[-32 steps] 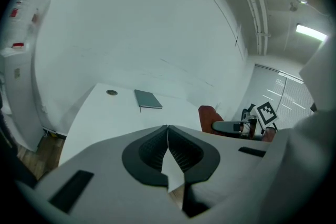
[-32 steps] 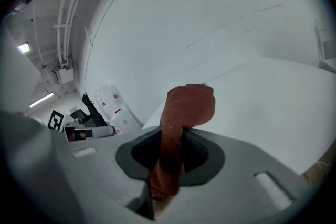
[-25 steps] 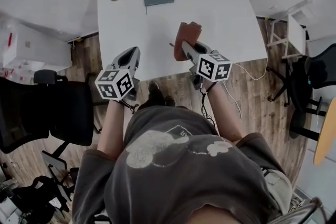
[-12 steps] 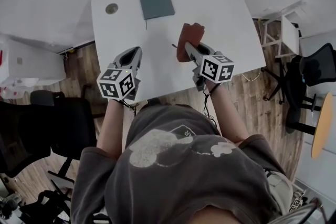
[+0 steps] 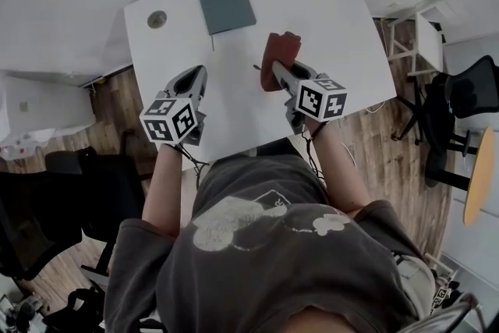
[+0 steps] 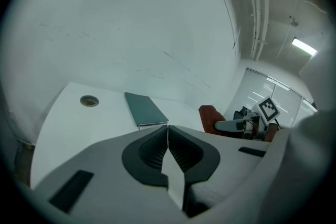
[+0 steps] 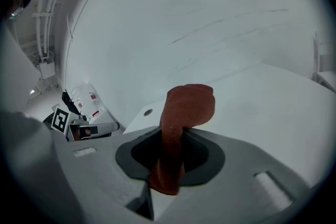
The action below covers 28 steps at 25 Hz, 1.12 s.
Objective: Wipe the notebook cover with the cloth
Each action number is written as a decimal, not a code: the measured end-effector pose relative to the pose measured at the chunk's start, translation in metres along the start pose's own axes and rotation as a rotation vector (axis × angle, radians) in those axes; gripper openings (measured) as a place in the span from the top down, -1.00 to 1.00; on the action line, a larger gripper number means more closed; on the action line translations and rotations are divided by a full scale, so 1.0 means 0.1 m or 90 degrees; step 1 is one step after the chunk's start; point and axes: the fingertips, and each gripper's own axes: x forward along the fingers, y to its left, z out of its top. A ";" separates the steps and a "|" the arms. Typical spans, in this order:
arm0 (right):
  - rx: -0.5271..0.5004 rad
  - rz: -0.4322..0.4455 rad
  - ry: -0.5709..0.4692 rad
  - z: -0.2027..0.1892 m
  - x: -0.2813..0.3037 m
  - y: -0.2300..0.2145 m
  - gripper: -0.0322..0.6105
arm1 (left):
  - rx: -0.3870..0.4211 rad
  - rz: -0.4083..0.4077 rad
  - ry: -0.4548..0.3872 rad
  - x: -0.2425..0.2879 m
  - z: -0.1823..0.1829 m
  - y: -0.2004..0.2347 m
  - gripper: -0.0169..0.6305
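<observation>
A dark grey notebook (image 5: 224, 2) lies closed at the far side of the white table (image 5: 327, 19); it also shows in the left gripper view (image 6: 145, 109). My right gripper (image 5: 278, 72) is shut on a reddish-brown cloth (image 5: 279, 53), which bulges out beyond the jaws (image 7: 184, 113) and hangs above the table's middle, short of the notebook. My left gripper (image 5: 189, 83) is shut with nothing in it, held over the table's near left part, its jaws (image 6: 168, 139) pressed together.
A round grommet hole (image 5: 157, 19) sits in the table's far left corner. Black office chairs (image 5: 54, 207) stand on the wooden floor at left and at right (image 5: 460, 113). A white stool (image 5: 425, 39) is beside the table's right edge.
The view has shifted, so the table and notebook sit a bit further left in the picture. Both grippers keep their hold and their spacing; the cloth stays in the right jaws.
</observation>
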 end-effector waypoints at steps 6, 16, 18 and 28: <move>-0.009 0.020 0.018 0.20 0.21 -0.31 0.66 | 0.000 0.049 -0.001 0.19 0.12 0.10 0.97; -0.024 0.074 0.047 0.51 0.60 -0.59 0.66 | -0.036 0.106 -0.012 0.55 0.30 0.27 0.96; -0.026 0.084 0.051 0.57 0.67 -0.62 0.66 | -0.036 0.112 -0.009 0.65 0.32 0.33 0.97; -0.027 0.101 0.062 0.75 0.92 -0.78 0.66 | -0.039 0.126 0.019 1.11 0.35 0.46 0.97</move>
